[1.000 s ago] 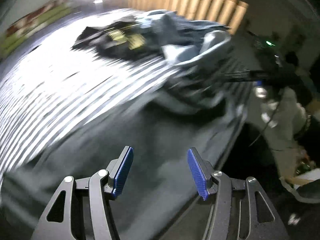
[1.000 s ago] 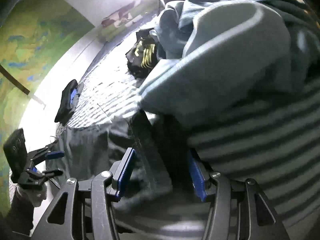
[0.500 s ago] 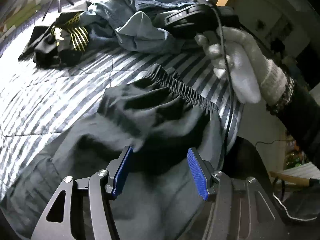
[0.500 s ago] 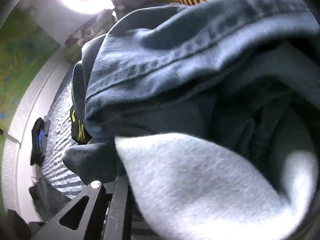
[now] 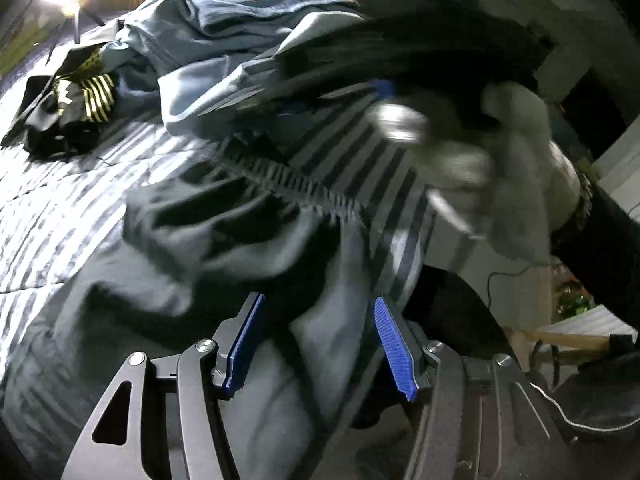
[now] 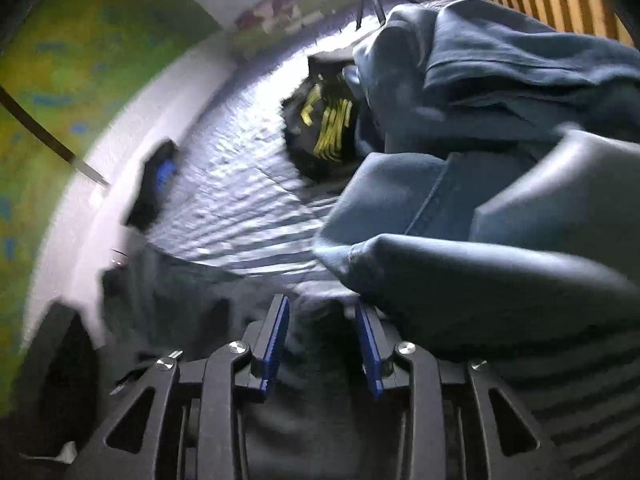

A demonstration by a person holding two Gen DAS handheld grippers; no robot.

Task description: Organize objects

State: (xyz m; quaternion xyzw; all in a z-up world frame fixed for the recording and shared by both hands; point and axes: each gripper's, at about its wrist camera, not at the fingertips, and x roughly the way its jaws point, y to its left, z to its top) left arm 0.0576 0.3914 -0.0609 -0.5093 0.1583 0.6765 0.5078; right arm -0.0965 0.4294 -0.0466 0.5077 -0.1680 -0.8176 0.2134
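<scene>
Task early: nothing seen folded/sorted yet. Dark grey garment (image 5: 224,256) spread on striped bed (image 5: 60,200); blue clothes pile (image 6: 500,128) and black/yellow item (image 5: 76,100) unsorted behind. Left hand-held gripper (image 5: 318,340) parted, grey cloth between jaws, not pinched. Right hand-held gripper (image 6: 322,336) jaws opening over grey fabric, nothing grasped.

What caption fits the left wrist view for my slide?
Left gripper, fingers open, over the dark grey garment on the striped bed; blurred gloved hand at right, blue clothes pile behind.

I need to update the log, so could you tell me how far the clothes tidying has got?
Nothing looks sorted yet. In hand: both jaws are over the dark grey garment, the left gripper open, the right gripper opening. Left: the blue clothes pile and the black-and-yellow garment, still crumpled on the striped bed.
</scene>
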